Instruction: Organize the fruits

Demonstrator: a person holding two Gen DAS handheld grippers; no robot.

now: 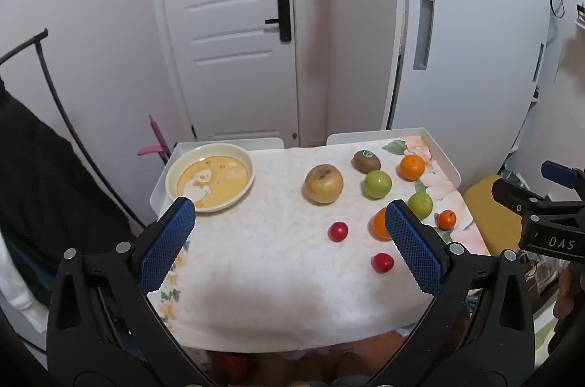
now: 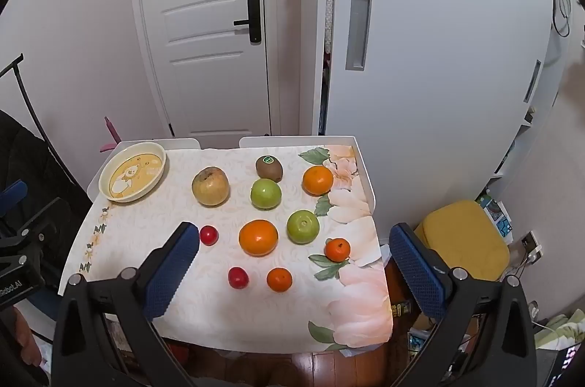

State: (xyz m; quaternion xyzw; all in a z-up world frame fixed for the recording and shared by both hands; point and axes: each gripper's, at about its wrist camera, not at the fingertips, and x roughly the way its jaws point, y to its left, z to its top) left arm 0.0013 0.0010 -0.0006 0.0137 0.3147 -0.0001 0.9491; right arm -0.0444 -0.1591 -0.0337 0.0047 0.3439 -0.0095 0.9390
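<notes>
- The left gripper (image 1: 290, 226) is held above the near edge of the table, its blue-padded fingers (image 1: 166, 242) spread wide with nothing between them.
- The right gripper (image 2: 294, 253) is likewise held wide open and empty over the near right part of the table; its right finger (image 2: 416, 272) is seen past the table's edge.
- A floral cloth (image 2: 226, 306) is spread over the white table (image 2: 369, 189).
- A cream plate (image 2: 132, 172) with a duck picture is seen at the far left corner, with no fruit in it.
- A yellowish apple (image 2: 211, 186) is found right of the plate, well apart from it.
- A kiwi (image 2: 269, 167) with a green sticker lies at the back, just beside a green apple (image 2: 265, 193).
- An orange (image 2: 317, 180) sits near the far right edge.
- A second orange (image 2: 258, 237) and a second green apple (image 2: 302, 226) lie just beside each other in the middle.
- Two small tangerines (image 2: 337, 249) (image 2: 279, 279) and two small red fruits (image 2: 208, 235) (image 2: 238, 277) are scattered nearer the front.
- A white door (image 2: 204, 32) is seen behind the table.
</notes>
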